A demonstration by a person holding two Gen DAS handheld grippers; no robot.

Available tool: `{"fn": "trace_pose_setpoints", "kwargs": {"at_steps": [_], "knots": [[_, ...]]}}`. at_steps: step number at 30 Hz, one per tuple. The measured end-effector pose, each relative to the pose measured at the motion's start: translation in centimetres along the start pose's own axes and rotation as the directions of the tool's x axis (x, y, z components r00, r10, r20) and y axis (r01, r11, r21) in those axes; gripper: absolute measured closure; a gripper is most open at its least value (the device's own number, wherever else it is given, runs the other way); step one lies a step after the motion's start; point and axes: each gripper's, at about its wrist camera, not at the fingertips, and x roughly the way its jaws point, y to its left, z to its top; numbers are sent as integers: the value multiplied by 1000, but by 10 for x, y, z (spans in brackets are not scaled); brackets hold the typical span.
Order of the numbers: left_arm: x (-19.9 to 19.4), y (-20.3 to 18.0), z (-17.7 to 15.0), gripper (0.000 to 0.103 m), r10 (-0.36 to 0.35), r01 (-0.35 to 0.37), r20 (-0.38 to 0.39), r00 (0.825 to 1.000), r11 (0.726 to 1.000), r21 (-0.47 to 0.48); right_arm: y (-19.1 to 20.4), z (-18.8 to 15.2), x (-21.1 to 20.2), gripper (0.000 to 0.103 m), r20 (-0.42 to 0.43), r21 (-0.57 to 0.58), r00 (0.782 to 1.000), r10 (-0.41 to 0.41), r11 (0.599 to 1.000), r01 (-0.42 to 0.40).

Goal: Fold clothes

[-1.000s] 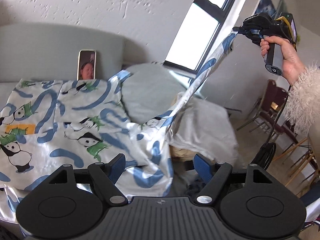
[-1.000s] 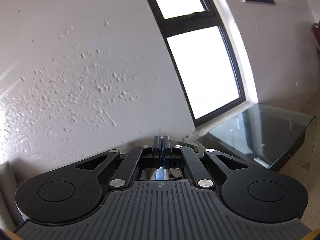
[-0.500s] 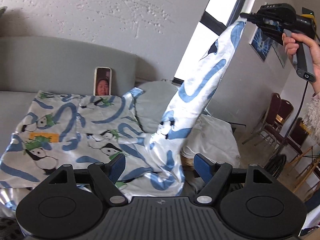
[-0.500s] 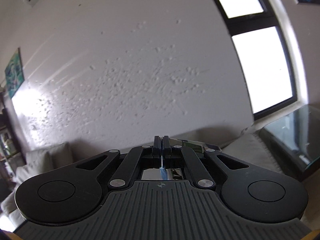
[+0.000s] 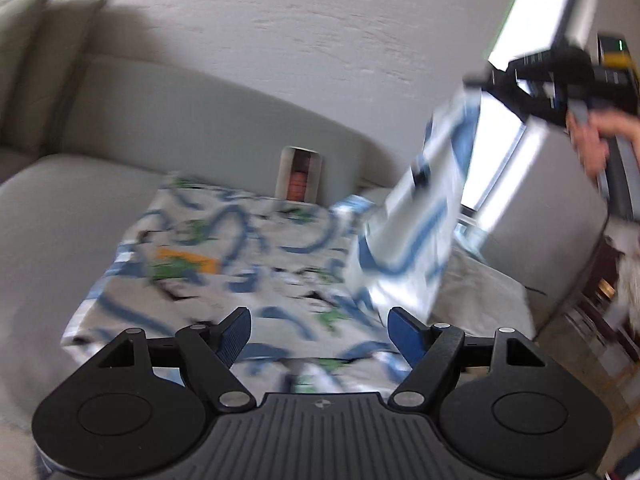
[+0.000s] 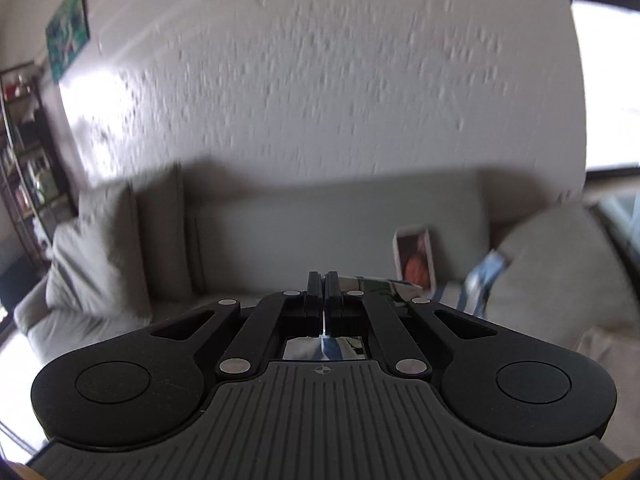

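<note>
Panda-print garment (image 5: 248, 264): spread on grey sofa (image 5: 168, 120), one end lifted by my right tool (image 5: 476, 84), clamped on its edge. My left tool (image 5: 319, 330): fingers apart, empty, above fabric. Phone (image 5: 300, 176): propped against backrest.

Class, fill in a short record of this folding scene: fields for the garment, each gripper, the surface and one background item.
garment: panda-print cloth, spread on the sofa, one end lifted
right gripper: shut on the cloth's raised end, held by a hand
left gripper: open, nothing between its fingers
surface: grey sofa
background item: phone propped against the sofa back
</note>
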Motion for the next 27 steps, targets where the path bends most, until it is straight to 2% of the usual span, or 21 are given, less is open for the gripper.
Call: {"fn": "trace_pose_setpoints", "kwargs": {"at_steps": [5,9,10,11,12,13,14,16,19,22,25,26,27], "knots": [[-23,38,1,29,126,-124,40,991,991,-60,45,-54,67,102,-150,-2,987,56,998,-57],[-33,58,0,29,202,-197,44,978,976,-95,99,-83,109,102,-204,-17,974,94,995,-100],[-35,61,-1,29,219,-214,42,975,972,-99,113,-89,119,99,-218,-19,970,106,993,-113],[-36,64,-2,29,230,-226,34,972,969,-98,126,-94,130,86,-248,-14,960,130,990,-138],[-36,66,-3,29,241,-238,26,970,967,-96,139,-100,140,81,-297,-9,942,156,986,-166],[-37,68,-5,29,244,-241,14,970,966,-97,147,-106,147,66,-347,4,920,182,981,-192],[-37,70,-6,29,245,-244,2,969,965,-98,150,-113,148,60,-374,29,903,209,976,-214],[-35,73,-9,29,244,-245,-16,970,963,-110,153,-124,148,61,-416,75,871,259,965,-251],[-29,78,-11,29,235,-238,-40,971,962,-133,125,-124,126,59,-385,120,883,270,963,-242],[-11,78,-12,29,222,-230,-66,973,961,-153,78,-123,94,53,-339,156,911,237,969,-193],[12,84,-10,32,197,-213,-96,976,954,-210,27,-124,60,52,-296,195,936,190,971,-136],[23,88,-7,37,172,-195,-109,979,946,-259,9,-129,50,52,-291,220,941,175,969,-112],[33,93,-5,47,144,-176,-122,982,934,-311,-9,-136,40,52,-289,248,943,164,964,-91]]}}
